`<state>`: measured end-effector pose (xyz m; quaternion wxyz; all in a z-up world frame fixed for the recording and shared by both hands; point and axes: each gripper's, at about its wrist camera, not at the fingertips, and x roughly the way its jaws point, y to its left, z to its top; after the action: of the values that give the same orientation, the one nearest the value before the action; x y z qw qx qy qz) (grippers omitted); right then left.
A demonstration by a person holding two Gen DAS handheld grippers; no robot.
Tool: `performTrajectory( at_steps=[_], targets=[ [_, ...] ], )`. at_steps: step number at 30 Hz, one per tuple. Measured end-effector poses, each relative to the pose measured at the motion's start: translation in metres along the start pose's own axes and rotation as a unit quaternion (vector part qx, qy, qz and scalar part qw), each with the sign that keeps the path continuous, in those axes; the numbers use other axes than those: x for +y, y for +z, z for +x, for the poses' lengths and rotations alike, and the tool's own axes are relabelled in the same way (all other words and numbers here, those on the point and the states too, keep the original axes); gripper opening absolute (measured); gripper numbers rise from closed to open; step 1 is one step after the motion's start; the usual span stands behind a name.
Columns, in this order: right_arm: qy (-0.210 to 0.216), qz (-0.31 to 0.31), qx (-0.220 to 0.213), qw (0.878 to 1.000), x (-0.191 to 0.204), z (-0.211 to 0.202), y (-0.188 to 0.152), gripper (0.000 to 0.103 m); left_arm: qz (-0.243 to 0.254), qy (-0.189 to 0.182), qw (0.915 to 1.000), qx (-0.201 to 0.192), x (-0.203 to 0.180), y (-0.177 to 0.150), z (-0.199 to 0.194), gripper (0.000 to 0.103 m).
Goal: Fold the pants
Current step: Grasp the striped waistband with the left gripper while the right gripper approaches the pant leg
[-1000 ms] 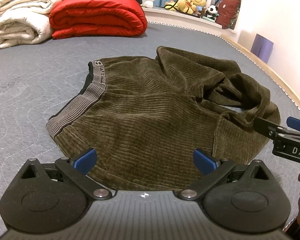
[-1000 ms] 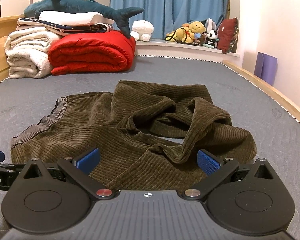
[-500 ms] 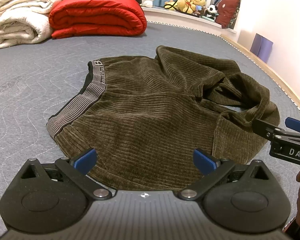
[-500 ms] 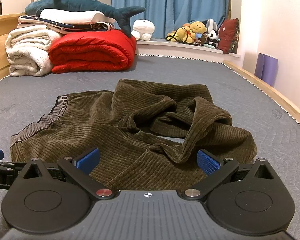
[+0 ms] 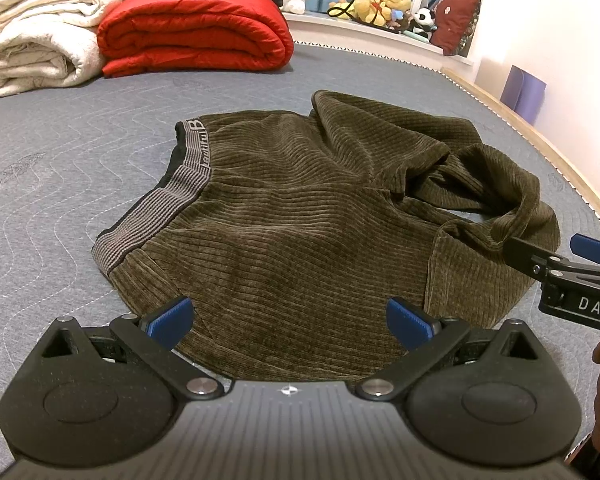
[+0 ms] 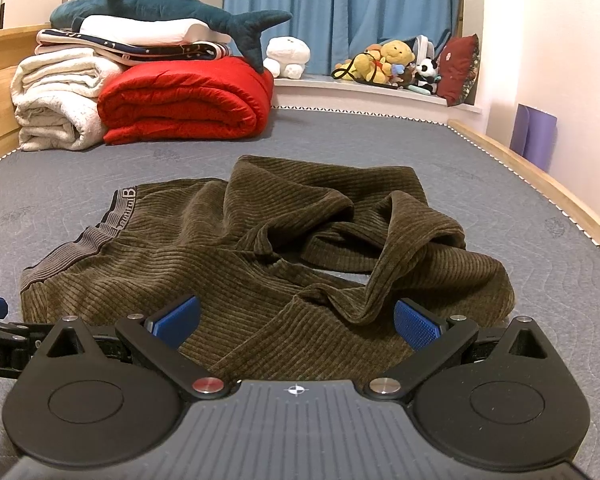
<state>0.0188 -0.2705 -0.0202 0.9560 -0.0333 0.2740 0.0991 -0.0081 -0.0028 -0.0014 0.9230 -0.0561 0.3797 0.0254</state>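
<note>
Pants (image 5: pixel 300 216) bunched ahead of spread, empty left tongs (image 5: pixel 290 322) and right tongs (image 6: pixel 296 322); risk: grabbing one layer of crumpled legs, fold skews.

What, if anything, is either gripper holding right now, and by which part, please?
Nothing is held. The left gripper and right gripper both stand open over the near edge of the pants, fingers spread with no fabric pinched.
</note>
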Motion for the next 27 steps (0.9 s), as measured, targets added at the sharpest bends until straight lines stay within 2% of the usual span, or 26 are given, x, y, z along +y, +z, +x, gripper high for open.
performTrajectory(
  at_steps=[8,13,15,17,18,19,20,22,23,25,27],
  targets=[
    [0.000,0.000,0.000,1.000,0.000,0.000,0.000,0.102,0.000,0.000,1.0000,0.000,0.000,0.000,0.000,0.103],
    [0.002,0.010,0.000,1.000,-0.002,0.001,0.000,0.102,0.012,-0.006,0.9998,-0.014,-0.002,0.000,-0.003,0.101],
    [0.002,0.014,-0.001,1.000,-0.003,0.001,0.001,0.102,0.012,-0.017,0.9996,-0.016,0.004,0.008,-0.008,0.088],
    [-0.002,0.012,-0.004,1.000,-0.003,0.002,0.001,0.102,-0.006,-0.035,0.9993,-0.009,0.016,0.025,-0.014,0.058],
    [-0.003,0.012,-0.006,1.000,-0.003,0.002,0.000,0.102,-0.024,-0.055,0.9982,0.001,0.027,0.039,-0.016,0.050],
    [-0.002,0.013,-0.007,1.000,-0.003,0.001,0.001,0.100,-0.035,-0.070,0.9969,0.007,0.034,0.049,-0.016,0.035],
    [0.002,0.015,-0.011,1.000,-0.004,0.000,0.001,0.097,-0.041,-0.084,0.9956,0.009,0.043,0.063,-0.017,0.027],
    [0.010,0.020,-0.021,1.000,-0.005,-0.003,0.002,0.081,-0.037,-0.083,0.9958,0.007,0.058,0.090,-0.012,0.026],
    [0.014,0.025,-0.026,0.999,-0.007,-0.005,0.003,0.078,-0.027,-0.079,0.9965,0.006,0.067,0.103,-0.006,0.026],
    [0.018,0.037,-0.032,0.999,-0.012,-0.006,0.004,0.065,-0.019,-0.069,0.9974,0.006,0.083,0.119,0.011,0.027],
    [0.016,0.050,-0.036,0.998,-0.018,-0.008,0.005,0.061,-0.029,-0.058,0.9979,0.008,0.103,0.122,0.032,0.029]
  ],
)
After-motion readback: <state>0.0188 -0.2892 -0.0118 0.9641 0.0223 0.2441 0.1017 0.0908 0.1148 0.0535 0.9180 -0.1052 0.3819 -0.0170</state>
